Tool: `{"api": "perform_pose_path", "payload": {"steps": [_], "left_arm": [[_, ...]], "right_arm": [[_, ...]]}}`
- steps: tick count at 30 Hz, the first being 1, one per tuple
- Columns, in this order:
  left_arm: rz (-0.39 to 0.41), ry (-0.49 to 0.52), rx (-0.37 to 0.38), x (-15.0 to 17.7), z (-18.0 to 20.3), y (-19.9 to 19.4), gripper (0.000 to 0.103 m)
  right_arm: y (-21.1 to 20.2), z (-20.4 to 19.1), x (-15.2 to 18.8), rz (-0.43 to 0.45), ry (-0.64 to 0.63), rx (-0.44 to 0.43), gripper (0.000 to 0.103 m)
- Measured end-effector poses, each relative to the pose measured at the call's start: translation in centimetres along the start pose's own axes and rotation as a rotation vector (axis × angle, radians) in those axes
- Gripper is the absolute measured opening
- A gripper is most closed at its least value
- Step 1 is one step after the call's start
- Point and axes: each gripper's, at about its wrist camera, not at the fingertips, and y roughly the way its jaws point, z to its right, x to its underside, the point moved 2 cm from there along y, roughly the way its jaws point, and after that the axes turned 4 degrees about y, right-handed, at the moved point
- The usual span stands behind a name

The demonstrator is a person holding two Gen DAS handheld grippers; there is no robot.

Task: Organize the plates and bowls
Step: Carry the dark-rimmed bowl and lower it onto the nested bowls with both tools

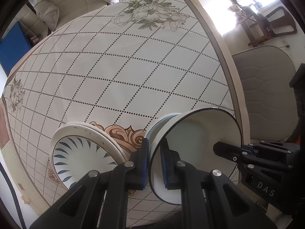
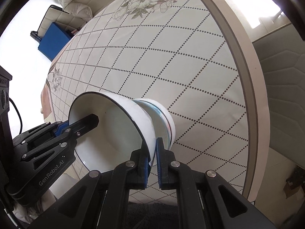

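Observation:
A white bowl with a thin black rim (image 1: 196,139) is held between both grippers, tilted, just above another bowl (image 1: 162,120). My left gripper (image 1: 154,160) is shut on its left rim, one finger inside, one outside. My right gripper (image 2: 152,152) is shut on the opposite rim of the same bowl (image 2: 114,129); it also shows in the left wrist view (image 1: 244,152). The lower bowl with a blue band (image 2: 165,122) stands on the table. A stack of plates with blue leaf marks (image 1: 80,152) lies left of the bowls.
The round table (image 1: 114,66) has a cloth with a dotted diamond grid and flower prints. Its edge (image 2: 246,76) runs along the right, with a grey padded chair (image 1: 266,95) beyond. A sofa with cushions (image 1: 66,2) stands at the far side.

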Motion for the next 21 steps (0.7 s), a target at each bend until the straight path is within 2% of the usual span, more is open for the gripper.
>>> {"api": "perform_pose_path", "payload": {"steps": [11,21], "left_arm": [[-0.064,-0.007,0.004,0.6,-0.1,3.1,0.010],[-0.079,-0.002,-0.015,1.0,-0.2,3.2,0.010]], "right_arm": [[3.3,0.5,0.0,-0.053,0.004,0.057,0.009],[4.6,-0.1,-0.6,-0.085,0.004,0.064,0.009]]}}
